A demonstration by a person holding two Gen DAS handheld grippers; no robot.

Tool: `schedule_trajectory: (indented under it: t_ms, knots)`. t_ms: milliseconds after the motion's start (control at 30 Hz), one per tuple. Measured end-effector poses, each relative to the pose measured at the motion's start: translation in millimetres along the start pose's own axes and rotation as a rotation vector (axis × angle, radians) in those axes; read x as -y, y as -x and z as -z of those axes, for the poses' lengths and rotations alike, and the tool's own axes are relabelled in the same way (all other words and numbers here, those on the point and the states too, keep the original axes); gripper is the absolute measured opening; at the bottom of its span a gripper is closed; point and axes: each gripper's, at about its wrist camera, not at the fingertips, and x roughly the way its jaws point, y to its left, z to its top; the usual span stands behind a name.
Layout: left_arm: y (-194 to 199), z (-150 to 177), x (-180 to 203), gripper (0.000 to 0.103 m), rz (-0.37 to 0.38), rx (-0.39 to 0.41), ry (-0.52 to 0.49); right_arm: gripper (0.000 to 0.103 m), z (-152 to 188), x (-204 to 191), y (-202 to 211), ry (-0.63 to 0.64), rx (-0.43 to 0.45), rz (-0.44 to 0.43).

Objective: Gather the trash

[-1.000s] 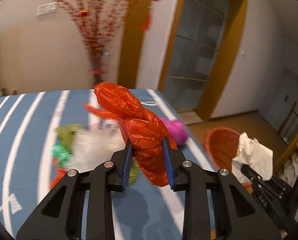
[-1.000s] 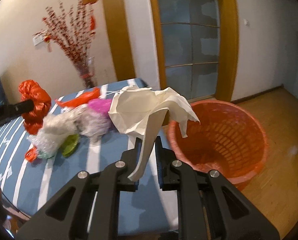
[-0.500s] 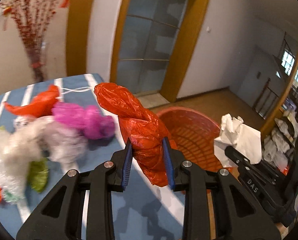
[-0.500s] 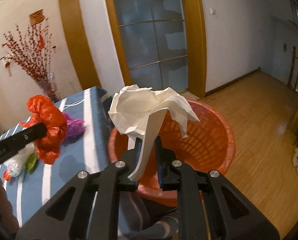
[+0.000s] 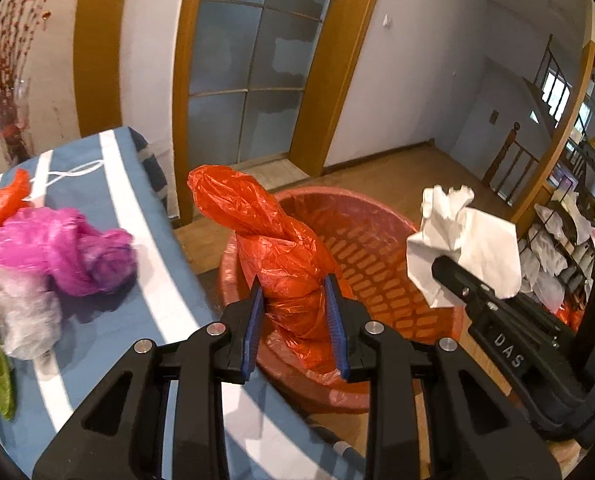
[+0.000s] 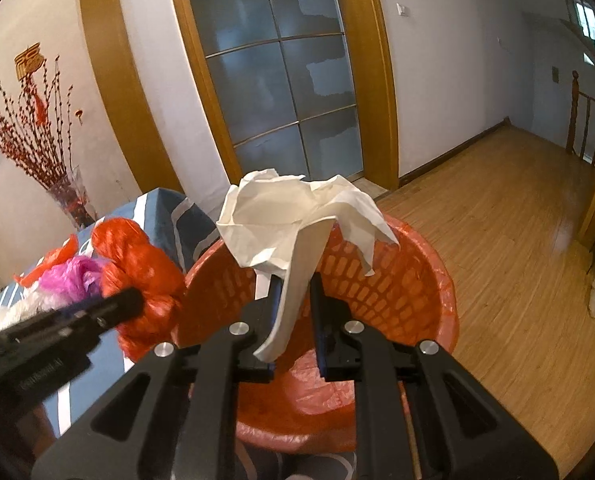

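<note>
My left gripper [image 5: 295, 322] is shut on a crumpled orange plastic bag [image 5: 269, 248], held over the near rim of the orange laundry-style basket [image 5: 381, 240]. The orange bag also shows in the right wrist view [image 6: 137, 280]. My right gripper [image 6: 295, 320] is shut on a crumpled white paper [image 6: 297, 224] and holds it above the basket [image 6: 417, 280]. The white paper also shows in the left wrist view [image 5: 465, 248], over the basket's right side.
A blue striped table [image 5: 153, 280] stands left of the basket with a pink bag [image 5: 61, 252], a whitish bag [image 5: 21, 316] and more plastic scraps on it. A vase of red branches [image 6: 61, 188] stands behind it. Wooden floor [image 6: 517, 220] lies to the right.
Both grippers have swung right from over the table to over the basket, each still holding its piece. The basket is now closer and below both.
</note>
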Motion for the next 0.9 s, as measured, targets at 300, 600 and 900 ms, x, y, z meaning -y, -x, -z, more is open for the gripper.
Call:
schedule_trajectory:
  t_ms: [300, 600, 900]
  knots:
    - [-7.5, 7.1, -3.8, 0.049, -0.05, -0.038, 0.012, 0.046, -4.2, 11.0, -11.4, -0.01, 0.007, 0.038]
    - [26.4, 18.7, -25.4, 0.06, -0.148, -0.011, 0.029, 0.058, 5.5, 3.7, 3.1, 0.021, 0.018, 0.068]
    - [78.5, 44.7, -58.6, 0.064, -0.265, 0.034, 0.063, 0.068, 15.4, -25.4, 25.9, 0.065, 0.029, 0.032]
